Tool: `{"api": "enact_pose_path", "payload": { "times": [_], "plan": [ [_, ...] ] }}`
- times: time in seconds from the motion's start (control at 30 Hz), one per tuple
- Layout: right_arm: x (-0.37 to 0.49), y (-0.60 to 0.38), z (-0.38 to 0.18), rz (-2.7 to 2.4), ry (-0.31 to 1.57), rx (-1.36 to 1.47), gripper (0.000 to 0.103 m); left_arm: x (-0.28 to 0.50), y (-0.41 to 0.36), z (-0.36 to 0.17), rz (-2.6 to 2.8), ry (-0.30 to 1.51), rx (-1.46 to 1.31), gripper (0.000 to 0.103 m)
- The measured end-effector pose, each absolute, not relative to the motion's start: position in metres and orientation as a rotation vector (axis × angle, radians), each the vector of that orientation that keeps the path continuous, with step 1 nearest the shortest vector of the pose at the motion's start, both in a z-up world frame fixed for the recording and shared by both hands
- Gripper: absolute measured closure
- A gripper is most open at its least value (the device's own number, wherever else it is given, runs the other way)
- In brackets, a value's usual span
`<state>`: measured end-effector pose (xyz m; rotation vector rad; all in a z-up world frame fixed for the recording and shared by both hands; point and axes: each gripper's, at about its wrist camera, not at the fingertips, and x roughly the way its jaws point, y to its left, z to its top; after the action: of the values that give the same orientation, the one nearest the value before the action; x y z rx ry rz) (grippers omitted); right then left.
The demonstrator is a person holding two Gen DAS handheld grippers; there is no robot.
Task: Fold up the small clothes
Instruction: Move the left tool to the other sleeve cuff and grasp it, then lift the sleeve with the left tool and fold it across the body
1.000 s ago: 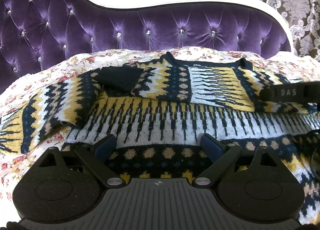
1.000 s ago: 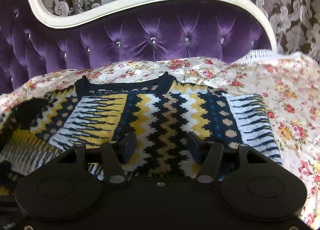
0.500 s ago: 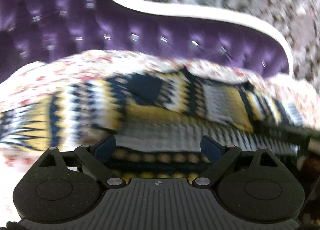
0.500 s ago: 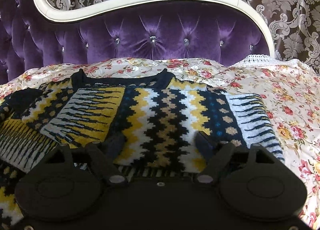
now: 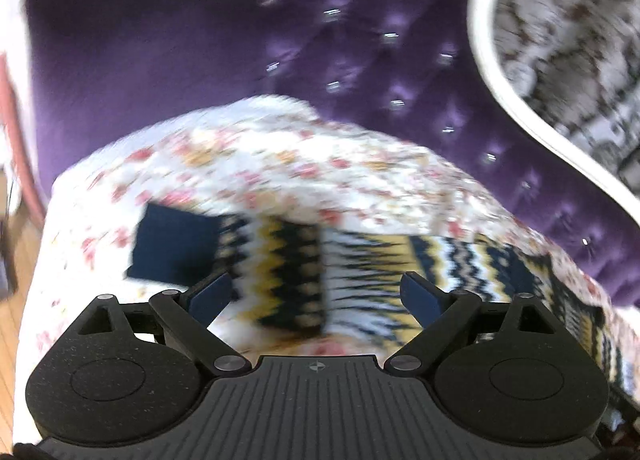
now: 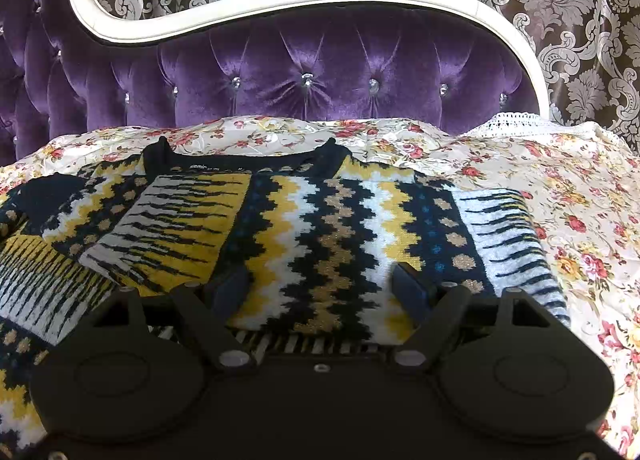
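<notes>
A knitted sweater (image 6: 320, 236) patterned in yellow, white and navy lies flat on the floral cover, its navy collar (image 6: 248, 162) at the far side. One sleeve (image 6: 176, 220) is folded across the chest. My right gripper (image 6: 324, 292) is open just above the sweater's right half, and its pads are not pressing on anything. The left wrist view is blurred. It shows the other sleeve (image 5: 304, 272) stretched out sideways, ending in a navy cuff (image 5: 172, 248). My left gripper (image 5: 316, 294) hovers open over that sleeve with nothing between its fingers.
A purple tufted sofa back (image 6: 320, 68) with a white frame rises behind the floral cover (image 6: 580, 220). A patterned curtain (image 6: 580, 20) hangs beyond it. In the left wrist view the cover's left edge drops to a wooden floor (image 5: 8, 340).
My left gripper swung left and rolled, from over the sweater's body to over the outstretched sleeve and cuff. My right gripper's jaws spread wider and stayed in place.
</notes>
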<state>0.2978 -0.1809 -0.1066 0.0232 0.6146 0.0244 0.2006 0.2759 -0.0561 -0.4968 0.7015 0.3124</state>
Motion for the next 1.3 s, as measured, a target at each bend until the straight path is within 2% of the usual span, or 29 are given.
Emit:
{"api": "enact_pose_path", "payload": {
  "times": [0.27,0.47,0.57,0.67,0.73,0.77,0.97,1.3],
  "plan": [
    [0.298,-0.181,-0.107,0.026,0.614,0.026,0.024,0.196,0.3,-0.081,0.313,0.738,-0.618,0.013],
    [0.298,-0.181,-0.106,0.026,0.614,0.026,0.023,0.204,0.309,-0.087,0.321,0.701,-0.663,0.025],
    [0.298,-0.181,-0.106,0.026,0.613,0.025,0.023,0.209,0.313,-0.088,0.33,0.689,-0.67,0.035],
    [0.298,-0.181,-0.106,0.027,0.614,0.026,0.023,0.214,0.317,-0.09,0.351,0.693,-0.663,0.059],
    [0.298,-0.181,-0.106,0.027,0.614,0.026,0.023,0.216,0.318,-0.09,0.35,0.702,-0.656,0.088],
    [0.298,-0.181,-0.106,0.028,0.614,0.027,0.023,0.217,0.318,-0.09,0.35,0.7,-0.653,0.096],
    [0.299,-0.181,-0.106,0.03,0.614,0.03,0.023,0.216,0.305,-0.066,0.315,0.622,-0.57,0.096],
    [0.298,-0.184,-0.106,0.046,0.614,0.061,0.021,0.243,0.238,0.022,0.135,0.502,-0.434,0.096]
  ]
}}
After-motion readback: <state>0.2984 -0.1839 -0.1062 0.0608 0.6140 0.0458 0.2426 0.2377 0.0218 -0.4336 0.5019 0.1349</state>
